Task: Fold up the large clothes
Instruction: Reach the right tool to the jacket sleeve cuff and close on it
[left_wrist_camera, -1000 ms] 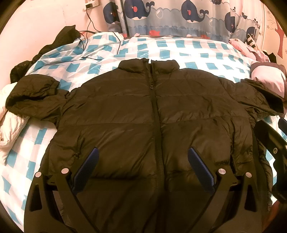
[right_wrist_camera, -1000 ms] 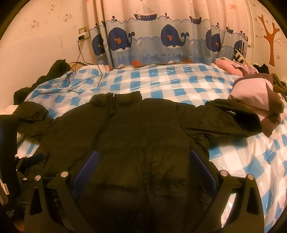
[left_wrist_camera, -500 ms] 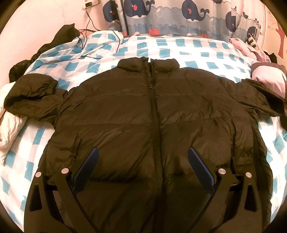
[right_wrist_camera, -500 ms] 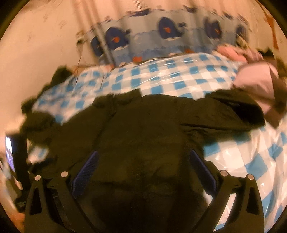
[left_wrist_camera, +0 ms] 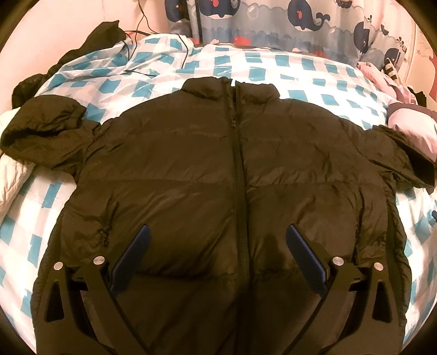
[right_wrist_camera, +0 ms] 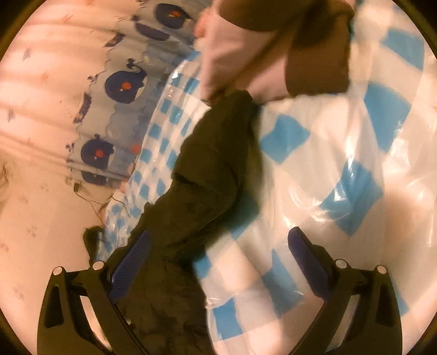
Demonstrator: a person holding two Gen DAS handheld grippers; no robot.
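Bed [left_wrist_camera: 308, 73] in blue-checked plastic cover, whale curtain [left_wrist_camera: 273, 24] behind, black jacket [left_wrist_camera: 191, 169] spread flat, both grippers' fingers [left_wrist_camera: 131, 256] wide apart, empty

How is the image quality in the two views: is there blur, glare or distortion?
Left wrist view: sharp, warm orange light; fisheye bending curves the bed edges, and the black jacket keeps little detail near the left gripper. Right wrist view: tilted and motion-blurred, strongest on the pink and brown clothes; glare streaks on the shiny checked cover beyond the right gripper.
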